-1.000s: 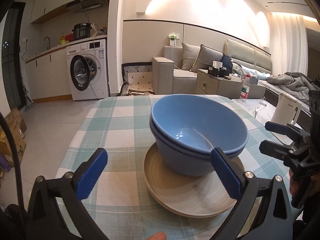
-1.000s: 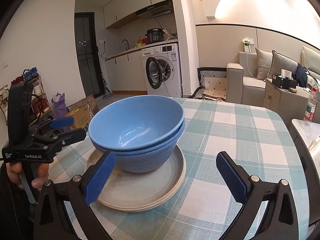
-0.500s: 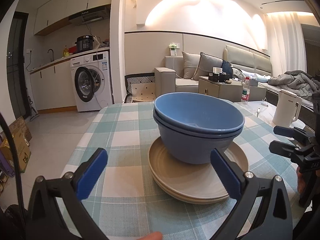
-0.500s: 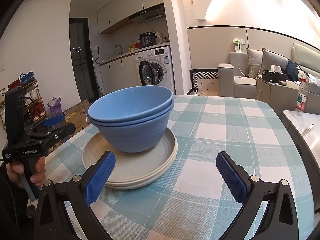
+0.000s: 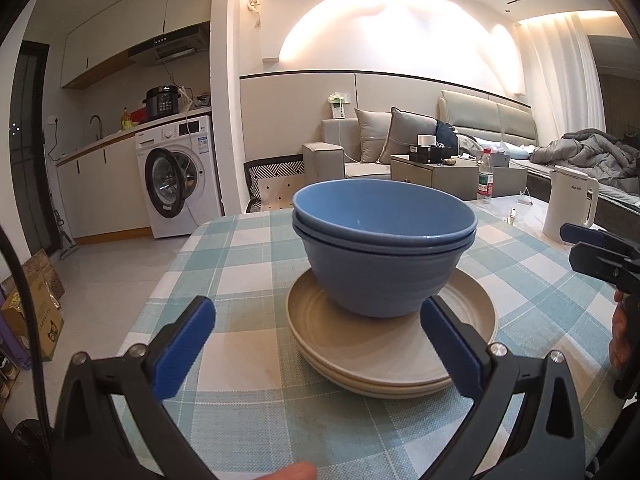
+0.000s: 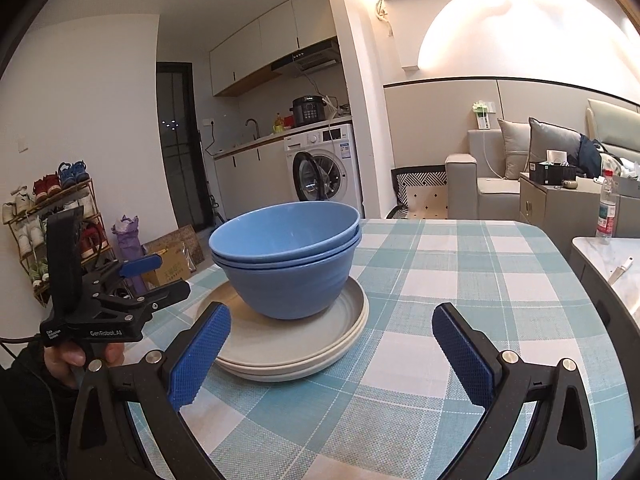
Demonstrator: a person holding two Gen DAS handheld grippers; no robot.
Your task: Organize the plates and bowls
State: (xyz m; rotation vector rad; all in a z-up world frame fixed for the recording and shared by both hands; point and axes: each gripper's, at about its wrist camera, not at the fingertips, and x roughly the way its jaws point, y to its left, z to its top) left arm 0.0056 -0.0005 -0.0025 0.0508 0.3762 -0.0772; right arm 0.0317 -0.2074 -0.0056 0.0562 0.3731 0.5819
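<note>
1. Bowls: two blue bowls (image 5: 384,248) sit one inside the other, upright, on top of two tan plates (image 5: 394,344). The plates lie flat, one on the other, on the table (image 5: 240,256) with the green and white checked cloth.
2. Left gripper (image 5: 316,350) is low over the near edge of the table and points at the stack. Its two blue pads (image 5: 182,348) are spread wide. Nothing is between them. The right pad shows in front of the plate rim, and I cannot tell if it touches.
3. Right gripper (image 6: 334,354) is low too, just beside the plates. Its pads (image 6: 462,354) are also spread wide and hold nothing.
4. Each camera sees the other tool from the side. A hand (image 6: 76,358) is wrapped around the left tool's handle, off the table's edge.
5. White kettle (image 5: 570,204) stands well away from the stack, on another surface past the table.
</note>
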